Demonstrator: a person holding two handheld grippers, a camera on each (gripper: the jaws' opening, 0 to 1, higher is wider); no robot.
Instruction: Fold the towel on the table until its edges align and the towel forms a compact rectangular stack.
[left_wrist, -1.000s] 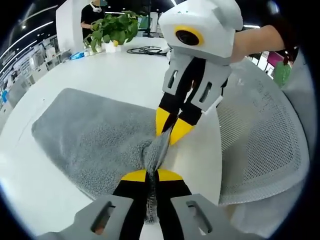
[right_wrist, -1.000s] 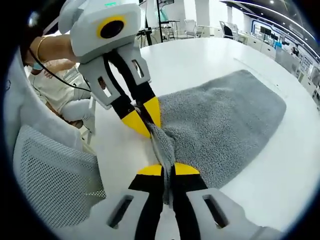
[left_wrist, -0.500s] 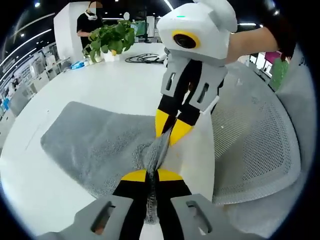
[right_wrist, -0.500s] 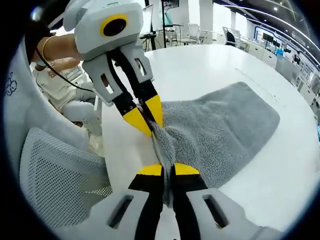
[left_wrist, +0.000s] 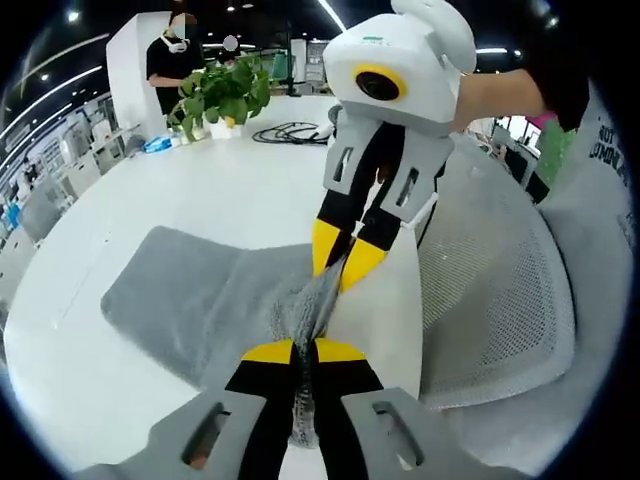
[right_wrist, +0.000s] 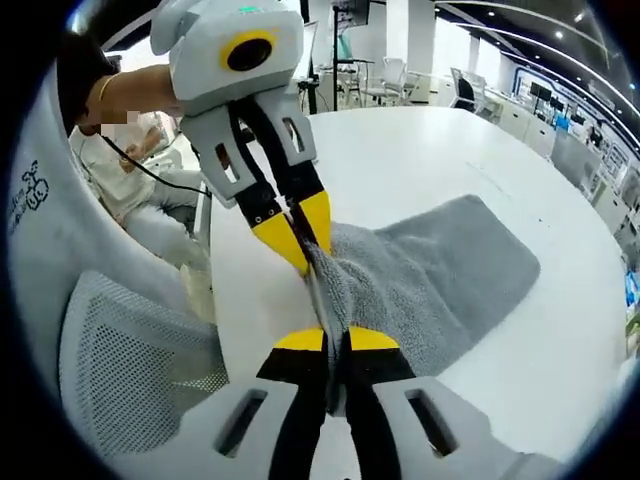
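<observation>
Left gripper (left_wrist: 303, 350) is clamped on the grey towel (left_wrist: 190, 300) at its near edge; right gripper (right_wrist: 336, 340) is clenched on that same edge, towel trailing across the white table (right_wrist: 420, 150). Grips sit close together, so the loose corners could sag and misalign.

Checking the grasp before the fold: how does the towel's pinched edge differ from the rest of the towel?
The pinched edge is lifted and bunched into a narrow ridge; the rest of the towel lies spread on the white table. The edge is clamped by the left claw and right claw; the rest is free. Both are the same grey terry.
</observation>
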